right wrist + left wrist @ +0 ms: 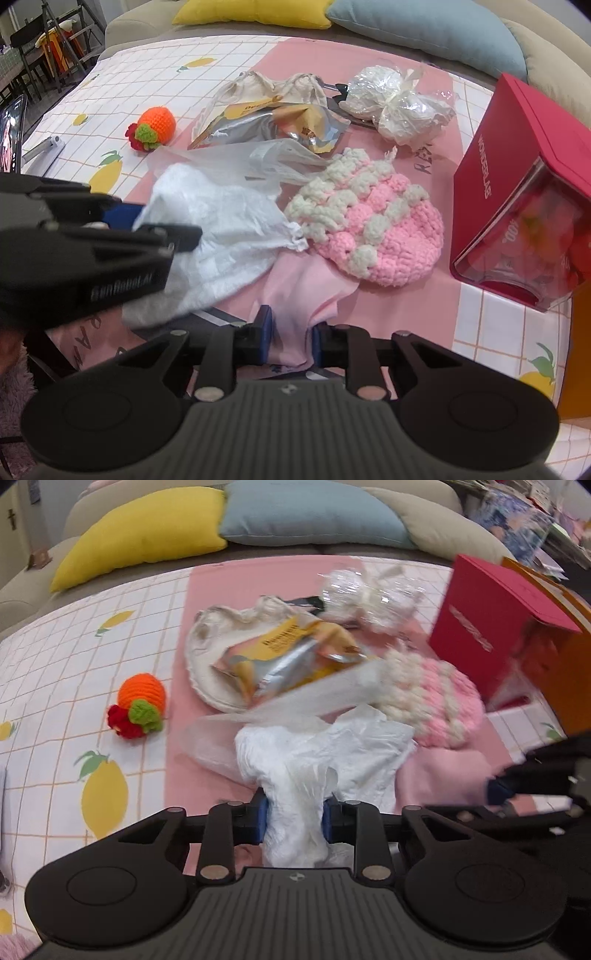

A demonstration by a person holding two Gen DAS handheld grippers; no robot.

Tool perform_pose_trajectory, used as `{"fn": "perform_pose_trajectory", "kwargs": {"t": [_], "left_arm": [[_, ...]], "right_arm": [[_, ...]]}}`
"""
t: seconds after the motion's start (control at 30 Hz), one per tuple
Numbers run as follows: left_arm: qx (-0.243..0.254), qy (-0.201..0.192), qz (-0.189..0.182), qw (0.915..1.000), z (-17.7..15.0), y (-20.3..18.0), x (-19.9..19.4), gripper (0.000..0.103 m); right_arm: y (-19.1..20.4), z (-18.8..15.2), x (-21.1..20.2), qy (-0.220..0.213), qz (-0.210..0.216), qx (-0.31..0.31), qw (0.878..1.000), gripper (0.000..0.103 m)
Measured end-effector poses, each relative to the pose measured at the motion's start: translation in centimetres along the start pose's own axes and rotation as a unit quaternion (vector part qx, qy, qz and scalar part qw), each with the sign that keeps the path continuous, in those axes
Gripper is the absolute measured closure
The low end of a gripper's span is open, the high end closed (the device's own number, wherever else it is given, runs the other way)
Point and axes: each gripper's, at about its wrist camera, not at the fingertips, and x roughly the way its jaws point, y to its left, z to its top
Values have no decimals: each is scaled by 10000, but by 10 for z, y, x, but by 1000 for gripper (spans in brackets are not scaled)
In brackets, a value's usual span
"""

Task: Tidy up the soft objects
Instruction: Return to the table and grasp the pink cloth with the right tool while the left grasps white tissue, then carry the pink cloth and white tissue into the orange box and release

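Note:
My left gripper [294, 821] is shut on a crumpled white cloth [295, 775], which also shows in the right wrist view [221, 221]. My right gripper [288, 341] is shut on a pale pink cloth [303, 291] that lies beside the white one; it shows in the left wrist view [443, 775]. A pink and cream knitted hat [369, 218] lies just beyond, touching both cloths. An orange crocheted fruit [157, 123] sits to the left on the lemon-print tablecloth [110, 85]. A clear plastic bag [258, 158] lies over the white cloth.
A foil snack packet [273, 125] lies on a cream drawstring pouch [273, 86]. A cellophane-wrapped bundle [395, 103] lies behind. A red box [517, 184] stands at the right. Yellow [147, 531] and blue [310, 513] cushions line the sofa behind.

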Motion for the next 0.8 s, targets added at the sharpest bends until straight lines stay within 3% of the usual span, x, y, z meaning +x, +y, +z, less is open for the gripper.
{"fn": "perform_pose_trajectory", "kwargs": {"t": [0.07, 0.13, 0.3, 0.57, 0.8], "left_arm": [[-178, 55, -180, 9997, -2, -1, -6, 75], [-434, 173, -266, 9986, -3, 0, -11, 76], [-713, 93, -349, 9968, -2, 1, -35, 78], [-583, -386, -346, 9970, 10, -21, -75, 79], [-427, -800, -546, 9944, 30, -46, -104, 79]], "right_arm": [[-2, 0, 0, -4, 17, 45, 10000, 88], [-7, 1, -2, 16, 91, 184, 9998, 98], [-14, -4, -13, 31, 216, 353, 9991, 100], [-25, -6, -62, -349, 305, 443, 9979, 100], [-58, -11, -114, -888, 188, 818, 9925, 100]]}}
